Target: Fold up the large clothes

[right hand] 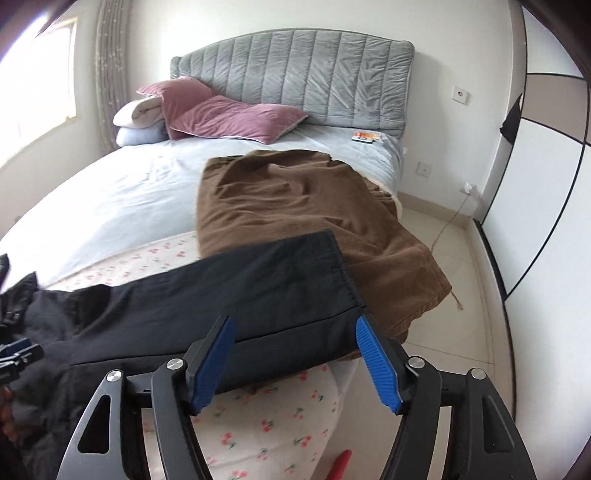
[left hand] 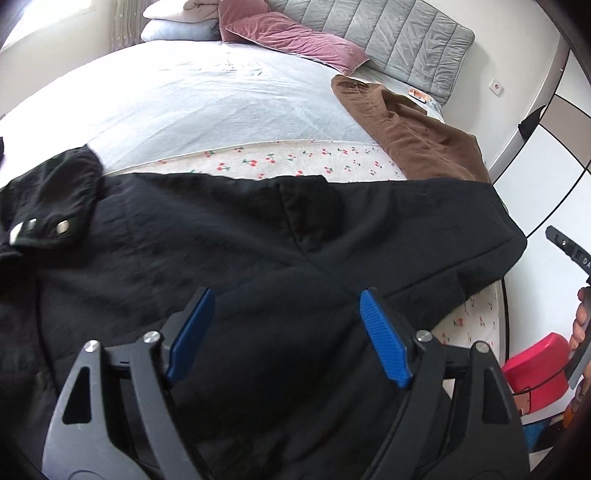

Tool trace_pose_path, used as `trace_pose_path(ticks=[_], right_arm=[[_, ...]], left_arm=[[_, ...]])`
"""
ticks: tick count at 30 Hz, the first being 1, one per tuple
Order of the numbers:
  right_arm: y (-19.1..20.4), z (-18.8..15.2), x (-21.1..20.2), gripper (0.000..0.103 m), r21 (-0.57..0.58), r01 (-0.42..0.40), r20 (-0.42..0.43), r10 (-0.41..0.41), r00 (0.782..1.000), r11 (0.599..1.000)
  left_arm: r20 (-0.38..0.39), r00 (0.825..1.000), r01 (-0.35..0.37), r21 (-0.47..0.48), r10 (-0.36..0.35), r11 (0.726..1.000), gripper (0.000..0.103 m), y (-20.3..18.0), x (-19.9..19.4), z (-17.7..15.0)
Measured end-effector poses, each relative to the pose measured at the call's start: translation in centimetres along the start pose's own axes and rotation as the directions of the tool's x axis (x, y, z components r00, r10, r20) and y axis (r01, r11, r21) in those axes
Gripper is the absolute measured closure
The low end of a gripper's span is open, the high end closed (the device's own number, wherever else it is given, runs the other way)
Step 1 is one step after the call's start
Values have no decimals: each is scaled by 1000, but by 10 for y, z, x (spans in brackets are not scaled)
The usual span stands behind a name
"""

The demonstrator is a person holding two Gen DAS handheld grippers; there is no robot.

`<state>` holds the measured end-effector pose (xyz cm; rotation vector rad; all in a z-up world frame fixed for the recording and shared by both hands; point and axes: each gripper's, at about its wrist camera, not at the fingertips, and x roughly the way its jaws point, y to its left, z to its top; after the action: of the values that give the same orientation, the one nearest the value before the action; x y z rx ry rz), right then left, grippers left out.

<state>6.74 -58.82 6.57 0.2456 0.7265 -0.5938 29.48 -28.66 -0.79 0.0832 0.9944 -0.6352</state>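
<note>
Left wrist view: the left gripper (left hand: 286, 317) stands wide apart, gripping nothing, above the black jacket (left hand: 229, 251) spread across the bed's (left hand: 207, 107) near end. The right gripper (right hand: 293, 345) likewise gapes empty over the jacket's hem; the near edge is cut off behind both grippers.

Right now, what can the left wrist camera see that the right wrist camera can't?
Only the left wrist view shows the shiny snaps on the black jacket and a red box beside the bed. Only the right wrist view shows the window and the jacket's cuff. Both show the brown garment, pink pillows, grey headboard and an open claw.
</note>
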Motion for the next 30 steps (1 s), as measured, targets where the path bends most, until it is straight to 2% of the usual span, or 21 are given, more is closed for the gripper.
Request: trace_pose_path(ticks=[2,6,8,11,14,17,21,28,30], right_arm=[[15,1,-30,20,19,-64,-14,65,998,998],[60,-4,-83,15,5,-203,-72,203,977,979],[89,-8,-102,14,-34,-247,-97,242,965,969],[139,-19,-129,14,-103,-309,-130,295,947,946],[189,-36,-143,12,-158,-376,-153,354,923,913],[232,-56,-142,12,-209,-398,-174,366,914,893],[278,-89,-118,12,-241,-410,-212,365,907,880],[310,-136,-64,12,-236,-406,-306,329,893,883],[310,-142,-49,12,-220,-388,-322,308,895,895]], left_arm=[[-3,999,-33,-5,33,999,17,15,-31,-9],[8,989,-145,-7,145,989,15,60,-97,-24],[12,980,-197,-15,197,980,14,87,-128,-32],[26,958,-284,-51,285,958,14,141,-175,-50],[23,928,-366,-137,372,921,13,209,-214,-73],[-10,894,-435,-261,448,862,13,290,-246,-104],[-68,841,-512,-421,537,748,13,391,-275,-150],[-105,801,-509,-637,589,579,13,527,-296,-212],[-81,804,-469,-695,590,544,14,555,-297,-225]])
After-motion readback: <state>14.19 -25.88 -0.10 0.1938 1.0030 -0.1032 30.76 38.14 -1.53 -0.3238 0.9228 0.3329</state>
